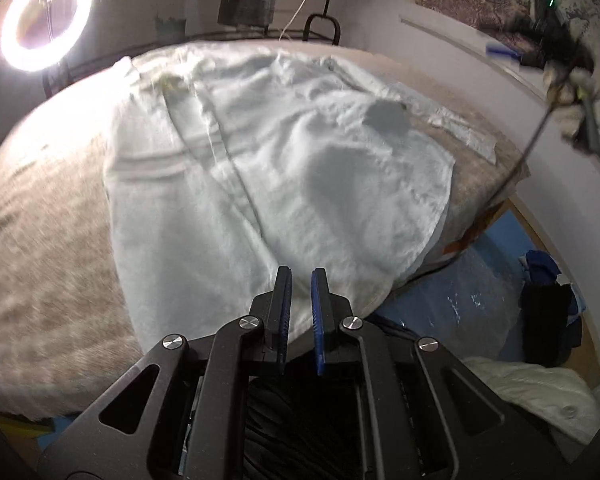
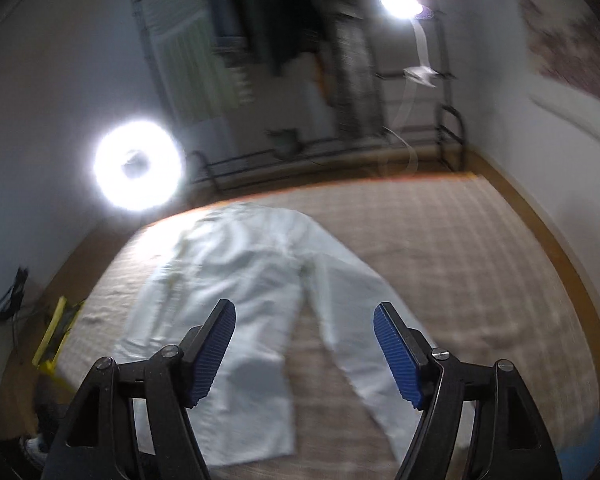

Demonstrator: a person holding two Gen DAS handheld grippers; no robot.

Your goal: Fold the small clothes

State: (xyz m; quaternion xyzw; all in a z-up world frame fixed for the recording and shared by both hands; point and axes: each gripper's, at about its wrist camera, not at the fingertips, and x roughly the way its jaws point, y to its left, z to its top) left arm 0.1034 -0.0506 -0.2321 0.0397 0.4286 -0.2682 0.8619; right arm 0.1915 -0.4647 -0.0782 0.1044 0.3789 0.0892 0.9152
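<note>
white garment lies unlabelled on checked bed; left tongs pinch its hem, right tongs gape empty.

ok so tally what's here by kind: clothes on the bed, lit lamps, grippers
clothes on the bed: 1, a white shirt
lit lamps: 2, ring light and lamp
grippers: 2, left gripper and right gripper
total: 5

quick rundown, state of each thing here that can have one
white garment: spread out on the bed, wrinkled, not yet folded
left gripper: jaws shut at the garment's near edge
right gripper: jaws open, nothing between them, above the garment
ring light: switched on
bed: covered by a checked brown blanket
</note>
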